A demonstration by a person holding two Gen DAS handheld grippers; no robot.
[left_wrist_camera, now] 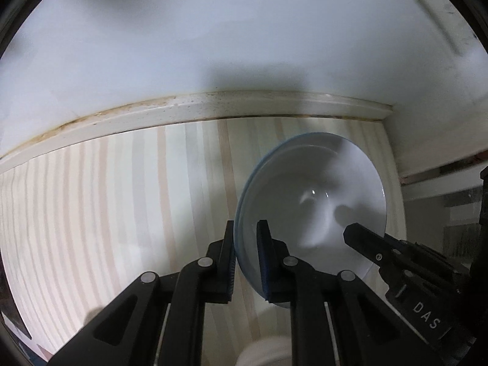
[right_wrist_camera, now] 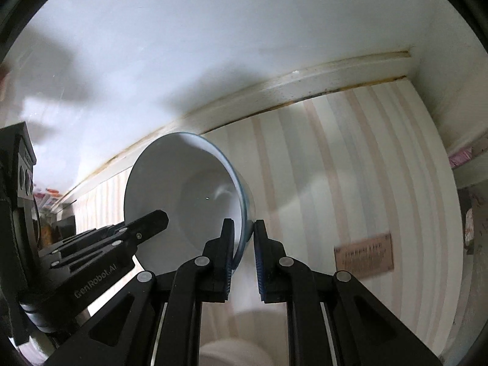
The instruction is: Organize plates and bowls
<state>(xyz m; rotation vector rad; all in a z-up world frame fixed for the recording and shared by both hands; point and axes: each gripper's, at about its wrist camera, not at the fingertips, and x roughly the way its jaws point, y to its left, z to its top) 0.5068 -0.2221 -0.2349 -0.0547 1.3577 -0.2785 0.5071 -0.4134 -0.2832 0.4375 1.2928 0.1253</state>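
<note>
Bench (left_wrist_camera: 106, 198) striped beige, white wall (left_wrist_camera: 213, 45) behind, stained trim between. White bowl (left_wrist_camera: 311, 195), blue-edged, tilted at frame centre; left tongs (left_wrist_camera: 247, 228) and right tongs (right_wrist_camera: 243, 228) pinch opposite rims.

You see a pale striped tabletop (left_wrist_camera: 122, 183) meeting a white wall (left_wrist_camera: 213, 45) along a stained cream trim (left_wrist_camera: 183, 109)
</note>
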